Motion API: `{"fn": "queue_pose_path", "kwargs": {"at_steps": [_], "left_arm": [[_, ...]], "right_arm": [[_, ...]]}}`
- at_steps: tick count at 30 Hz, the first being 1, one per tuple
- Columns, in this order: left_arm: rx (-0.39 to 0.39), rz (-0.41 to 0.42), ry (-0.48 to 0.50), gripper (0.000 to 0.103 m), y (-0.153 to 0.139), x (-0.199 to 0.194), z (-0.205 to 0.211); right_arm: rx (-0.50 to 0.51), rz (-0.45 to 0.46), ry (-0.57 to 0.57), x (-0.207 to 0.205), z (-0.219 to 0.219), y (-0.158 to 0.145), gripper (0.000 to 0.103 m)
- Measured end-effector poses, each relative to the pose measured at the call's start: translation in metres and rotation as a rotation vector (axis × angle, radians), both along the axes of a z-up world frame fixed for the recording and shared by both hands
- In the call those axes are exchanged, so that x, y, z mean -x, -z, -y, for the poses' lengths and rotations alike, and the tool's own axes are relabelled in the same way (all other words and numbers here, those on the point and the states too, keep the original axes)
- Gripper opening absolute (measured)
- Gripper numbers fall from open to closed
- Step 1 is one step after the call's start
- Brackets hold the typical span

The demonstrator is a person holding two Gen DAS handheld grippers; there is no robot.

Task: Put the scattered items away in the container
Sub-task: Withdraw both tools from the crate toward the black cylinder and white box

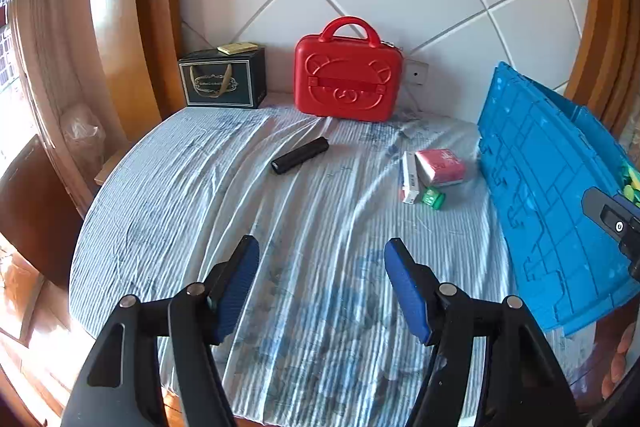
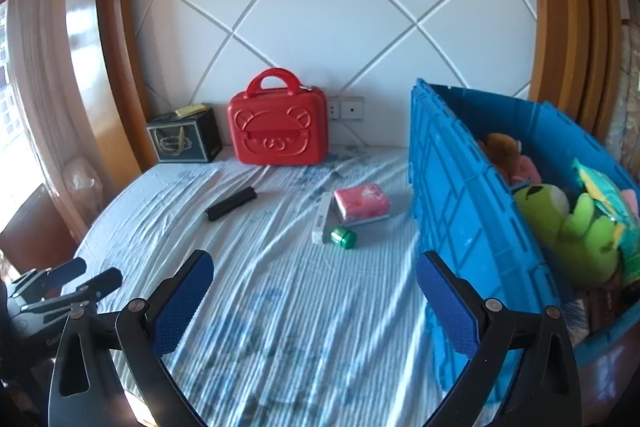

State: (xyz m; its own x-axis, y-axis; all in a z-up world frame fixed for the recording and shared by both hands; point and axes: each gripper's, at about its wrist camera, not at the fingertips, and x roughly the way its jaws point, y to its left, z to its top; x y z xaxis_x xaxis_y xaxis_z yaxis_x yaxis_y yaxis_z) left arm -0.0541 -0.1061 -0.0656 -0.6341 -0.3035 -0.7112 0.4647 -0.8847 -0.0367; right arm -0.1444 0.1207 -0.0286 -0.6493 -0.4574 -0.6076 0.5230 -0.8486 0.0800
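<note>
Striped bed sheet [image 2: 280, 307] against a white quilted headboard; the blue crate [image 2: 472, 211] at right holds plush toys, while the black tube [image 2: 231, 204], pink tissue pack [image 2: 362, 205], white box [image 2: 322, 218] and green jar [image 2: 343, 237] lie loose on the sheet. We hold left gripper [image 1: 322, 281] and right gripper [image 2: 314, 299] spread, empty, above the sheet. We judge a pick is pending: the right should reach for the cluster near the crate.

A white padded headboard wall [image 2: 320, 7] with diagonal seams stands between glossy curved wooden frames [image 2: 88, 39]. Daylight enters from a curtained window [image 2: 24, 75] at left, striping the pale blue ribbed bedsheet [image 2: 280, 287].
</note>
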Motion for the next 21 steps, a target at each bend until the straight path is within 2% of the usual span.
{"fn": "queue_pose_path", "kwargs": {"at_steps": [6, 11, 21], "left_arm": [[-0.020, 0.070, -0.084, 0.065, 0.028, 0.026, 0.042], [-0.062, 0.110, -0.095, 0.065, 0.047, 0.051, 0.074], [-0.102, 0.152, 0.075, 0.065, 0.078, 0.111, 0.142]], "right_arm": [[-0.033, 0.099, -0.031, 0.057, 0.032, 0.042, 0.103], [-0.072, 0.159, -0.032, 0.087, 0.053, 0.066, 0.103], [-0.117, 0.260, 0.135, 0.113, 0.093, 0.096, 0.103]]}}
